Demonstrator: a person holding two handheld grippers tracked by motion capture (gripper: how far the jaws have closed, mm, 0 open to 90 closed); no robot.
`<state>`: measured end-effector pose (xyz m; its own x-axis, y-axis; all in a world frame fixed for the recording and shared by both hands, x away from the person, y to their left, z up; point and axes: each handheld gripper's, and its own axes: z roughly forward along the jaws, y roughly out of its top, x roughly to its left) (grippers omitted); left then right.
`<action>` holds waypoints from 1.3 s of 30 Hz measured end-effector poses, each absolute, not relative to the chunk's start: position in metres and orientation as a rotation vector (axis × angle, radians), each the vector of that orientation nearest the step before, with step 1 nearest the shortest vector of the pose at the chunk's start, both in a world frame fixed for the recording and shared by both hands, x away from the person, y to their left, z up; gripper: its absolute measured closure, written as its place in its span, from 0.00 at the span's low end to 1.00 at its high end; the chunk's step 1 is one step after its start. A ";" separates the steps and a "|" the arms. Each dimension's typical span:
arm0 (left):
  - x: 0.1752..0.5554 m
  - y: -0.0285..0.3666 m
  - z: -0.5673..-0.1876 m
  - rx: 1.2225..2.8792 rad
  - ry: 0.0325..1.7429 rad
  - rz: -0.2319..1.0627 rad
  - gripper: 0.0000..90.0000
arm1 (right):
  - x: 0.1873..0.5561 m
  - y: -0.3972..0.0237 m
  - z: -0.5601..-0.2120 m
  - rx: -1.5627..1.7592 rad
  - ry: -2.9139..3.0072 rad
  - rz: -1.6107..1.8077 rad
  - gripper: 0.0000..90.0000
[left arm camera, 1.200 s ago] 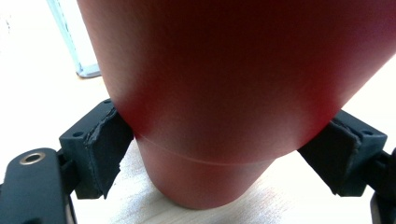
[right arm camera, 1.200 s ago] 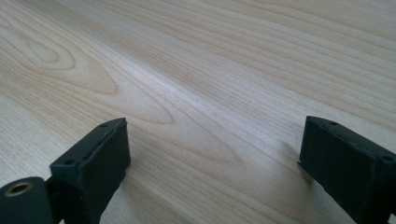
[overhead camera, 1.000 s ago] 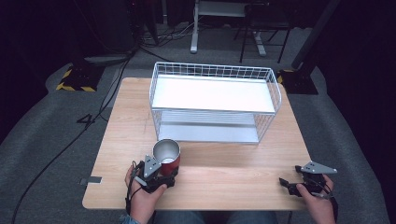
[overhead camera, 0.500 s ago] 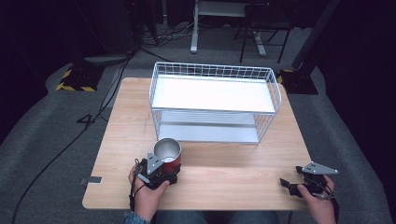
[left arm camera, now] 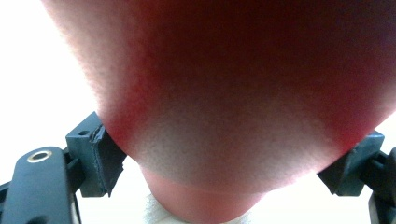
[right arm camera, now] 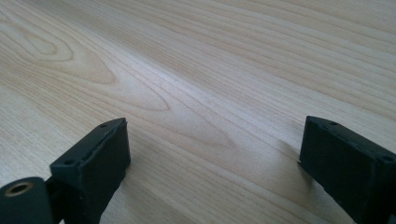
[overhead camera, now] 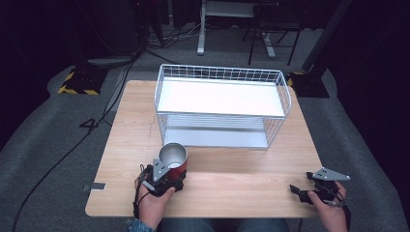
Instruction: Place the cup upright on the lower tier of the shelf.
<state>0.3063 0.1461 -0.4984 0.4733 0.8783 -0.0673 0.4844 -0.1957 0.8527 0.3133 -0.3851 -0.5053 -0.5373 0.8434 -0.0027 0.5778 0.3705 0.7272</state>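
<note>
A red cup (overhead camera: 173, 162) with a shiny metal inside stands upright near the table's front left, mouth up. My left gripper (overhead camera: 166, 178) is shut on its lower body. In the left gripper view the red cup (left arm camera: 233, 84) looms very close, and a black pad (left arm camera: 100, 158) presses against each side of it. My right gripper (overhead camera: 300, 191) rests low at the front right corner of the table. Its jaws are open in the right gripper view, with my right gripper (right arm camera: 212, 158) holding nothing over bare wood.
A white two-tier wire rack (overhead camera: 222, 96) stands on the far half of the wooden table (overhead camera: 130, 125), with both shelves bare. Bare wood lies between the two hands. Cables and stand legs (overhead camera: 200, 48) lie on the grey floor beyond the table.
The left gripper and the cup have shifted slightly away from the front edge, toward the rack. The right gripper has stayed in place.
</note>
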 end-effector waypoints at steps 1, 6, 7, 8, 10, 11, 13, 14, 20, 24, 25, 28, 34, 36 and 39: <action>0.306 0.146 -0.498 1.843 1.142 0.563 0.18 | 0.313 -0.385 -0.505 1.239 2.261 0.973 0.10; 0.305 0.146 -0.497 1.840 1.141 0.554 0.18 | 0.313 -0.385 -0.505 1.239 2.261 0.973 0.10; 0.304 0.145 -0.496 1.838 1.138 0.548 0.18 | 0.313 -0.385 -0.505 1.239 2.261 0.973 0.10; 0.303 0.145 -0.495 1.833 1.133 0.544 0.18 | 0.313 -0.385 -0.505 1.239 2.262 0.973 0.10; 0.303 0.143 -0.491 1.826 1.125 0.542 0.18 | 0.313 -0.385 -0.505 1.239 2.261 0.973 0.10; 0.302 0.141 -0.489 1.824 1.121 0.537 0.18 | 0.313 -0.385 -0.505 1.239 2.261 0.973 0.10; 0.302 0.139 -0.484 1.825 1.108 0.536 0.18 | 0.313 -0.385 -0.505 1.239 2.262 0.974 0.10; 0.302 0.139 -0.482 1.828 1.101 0.533 0.18 | 0.313 -0.385 -0.505 1.239 2.262 0.974 0.10; 0.303 0.133 -0.463 1.836 1.069 0.521 0.18 | 0.313 -0.385 -0.505 1.238 2.262 0.974 0.10; 0.306 0.129 -0.455 1.854 1.049 0.502 0.18 | 0.313 -0.385 -0.505 1.238 2.262 0.974 0.10; 0.308 0.127 -0.454 1.851 1.048 0.493 0.18 | 0.313 -0.385 -0.505 1.238 2.262 0.974 0.09; 0.312 0.122 -0.450 1.864 1.018 0.481 0.18 | 0.313 -0.385 -0.505 1.238 2.262 0.974 0.10; 0.322 0.110 -0.446 1.872 0.935 0.441 0.18 | 0.313 -0.385 -0.505 1.238 2.262 0.974 0.10; 0.326 0.105 -0.445 1.884 0.914 0.437 0.18 | 0.313 -0.385 -0.505 1.238 2.262 0.974 0.10; 0.331 0.099 -0.445 1.895 0.906 0.427 0.18 | 0.313 -0.385 -0.505 1.238 2.262 0.974 0.09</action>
